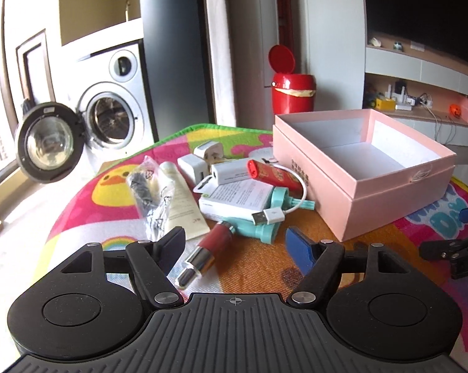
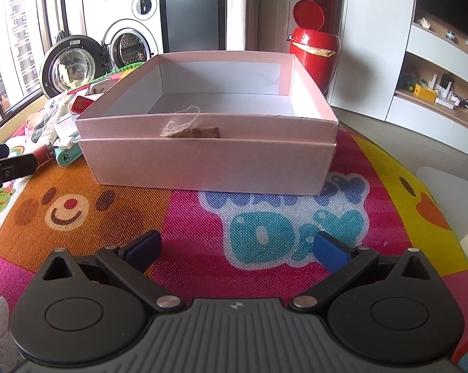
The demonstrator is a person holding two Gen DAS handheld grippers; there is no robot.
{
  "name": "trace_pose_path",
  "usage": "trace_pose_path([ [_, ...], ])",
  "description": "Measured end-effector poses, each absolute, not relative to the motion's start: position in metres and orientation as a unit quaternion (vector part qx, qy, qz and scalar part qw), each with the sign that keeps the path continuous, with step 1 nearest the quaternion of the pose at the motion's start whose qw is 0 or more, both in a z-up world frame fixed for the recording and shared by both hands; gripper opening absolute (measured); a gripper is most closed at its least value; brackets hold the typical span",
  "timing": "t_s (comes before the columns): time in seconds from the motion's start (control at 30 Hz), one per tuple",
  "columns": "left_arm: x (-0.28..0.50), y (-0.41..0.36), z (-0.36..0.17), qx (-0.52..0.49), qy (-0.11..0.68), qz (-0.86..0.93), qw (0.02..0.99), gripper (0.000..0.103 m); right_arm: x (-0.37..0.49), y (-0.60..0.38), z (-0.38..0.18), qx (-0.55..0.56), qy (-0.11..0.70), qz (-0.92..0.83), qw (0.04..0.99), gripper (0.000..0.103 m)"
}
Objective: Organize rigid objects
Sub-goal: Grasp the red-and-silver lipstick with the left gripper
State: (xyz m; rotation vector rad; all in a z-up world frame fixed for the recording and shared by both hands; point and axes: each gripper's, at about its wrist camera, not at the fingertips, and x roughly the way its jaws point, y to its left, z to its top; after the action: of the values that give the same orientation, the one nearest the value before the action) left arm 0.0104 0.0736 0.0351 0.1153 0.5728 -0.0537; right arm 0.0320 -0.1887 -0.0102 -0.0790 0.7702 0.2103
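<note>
My left gripper (image 1: 235, 242) stands wide open and holds nothing, the lipstick (image 1: 207, 250) lying on the mat (image 1: 252, 267) just ahead between its fingers; my right gripper (image 2: 235, 247) is equally spread and empty, facing the pink box (image 2: 207, 161), which sits bare inside; I judge the lipstick the first pick, so I should square the pads across its barrel, since the round metal end may roll; behind it the heap of chargers (image 1: 196, 163), cable (image 1: 269, 214) and tube (image 1: 181, 199) overlaps, so I cannot tell what lies beneath.
</note>
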Motion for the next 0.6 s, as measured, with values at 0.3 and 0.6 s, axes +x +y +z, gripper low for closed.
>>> trace_pose_path([
  [0.3, 0.057, 0.099, 0.009, 0.043, 0.347, -0.074, 0.934, 0.043, 0.030, -0.194, -0.011, -0.038, 0.372, 0.114, 0.921, 0.103],
  [0.6, -0.005, 0.103, 0.018, 0.035, 0.320, -0.061, 0.945, 0.024, 0.015, -0.163, 0.021, -0.076, 0.321, 0.210, 0.920, 0.074],
])
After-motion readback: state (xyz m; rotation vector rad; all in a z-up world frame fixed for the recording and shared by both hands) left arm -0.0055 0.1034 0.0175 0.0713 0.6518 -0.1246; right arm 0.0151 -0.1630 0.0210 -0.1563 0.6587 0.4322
